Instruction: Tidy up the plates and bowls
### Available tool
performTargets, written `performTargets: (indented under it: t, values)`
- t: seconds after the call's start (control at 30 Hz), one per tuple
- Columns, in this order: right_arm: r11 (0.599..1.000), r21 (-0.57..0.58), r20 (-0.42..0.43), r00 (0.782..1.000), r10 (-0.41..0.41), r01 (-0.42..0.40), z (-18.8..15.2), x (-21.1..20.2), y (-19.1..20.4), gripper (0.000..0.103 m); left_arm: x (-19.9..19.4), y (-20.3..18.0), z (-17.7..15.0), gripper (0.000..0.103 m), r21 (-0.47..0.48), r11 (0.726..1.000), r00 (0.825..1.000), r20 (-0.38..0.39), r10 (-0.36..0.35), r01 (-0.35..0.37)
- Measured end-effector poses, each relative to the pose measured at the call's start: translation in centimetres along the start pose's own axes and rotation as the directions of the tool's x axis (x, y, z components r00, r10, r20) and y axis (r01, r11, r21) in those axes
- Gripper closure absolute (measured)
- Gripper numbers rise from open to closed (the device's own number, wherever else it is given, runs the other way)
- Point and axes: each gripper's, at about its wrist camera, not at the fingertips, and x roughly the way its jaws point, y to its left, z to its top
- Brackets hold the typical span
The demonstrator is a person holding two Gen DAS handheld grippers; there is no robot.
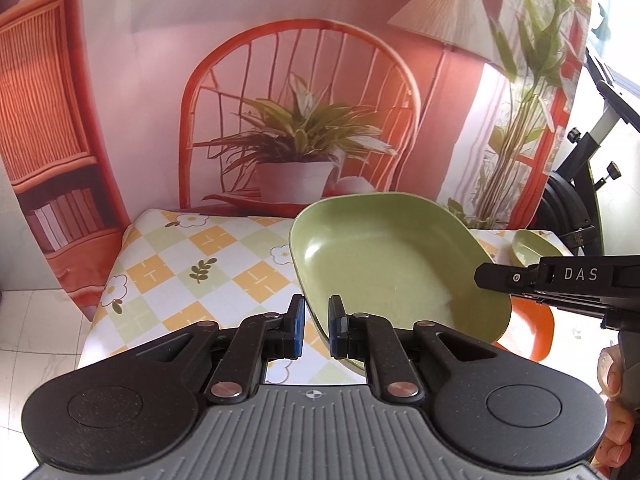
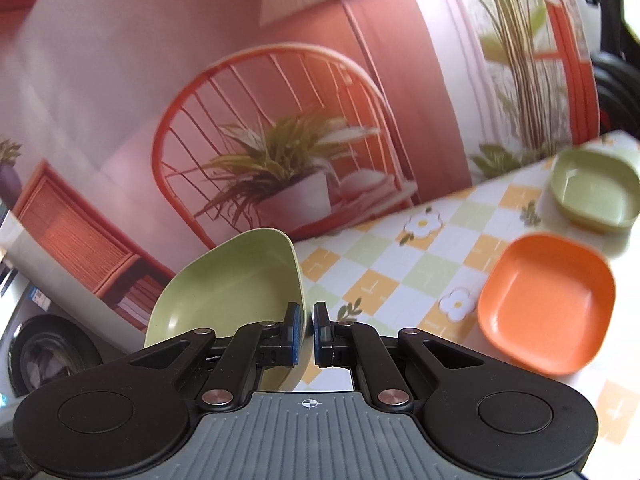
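Left wrist | right tool (image 1: 486,276) reads "DAS" | green plate (image 1: 396,264) beside

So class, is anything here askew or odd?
Yes: each hand-held gripper, left and right, pinches a steeply tilted green dish by its rim. Nothing looks spilled or damaged.
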Motion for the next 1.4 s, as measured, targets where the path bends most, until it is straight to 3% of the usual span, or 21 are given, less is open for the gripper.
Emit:
performTargets:
  t: [0.2,0.6,1.1,1.4]
  values:
    - [1.000,-0.015,0.054,0.998,0.012,-0.011,0.5,-3.0,-1.7,0.097,-1.3,-2.7,0.0,0.089,0.038,0.999,1.000,0.015,-0.022,0.021]
    - [0.999,0.026,0.077,0.997,-0.034,0.032,-0.3,-6.2,-8.9,0.096,1.0,-8.3,-0.8,0.089,0.100,0.986,0.991,-0.039,-0.129,0.132]
    - [0.982,0.164,0.115,0.987,-0.116,0.097,-1.0,-6.7,-20.2,0.095,8.9,-16.8,-2.1,0.089,0.218,0.949,0.964,-0.184,-0.190,0.228]
    - [0.977,0.188,0.113,0.986,-0.123,0.100,-2.0,-6.0,-23.4,0.092,13.6,-19.6,-1.9,0.089,0.254,0.943,0.960,-0.234,-0.156,0.216]
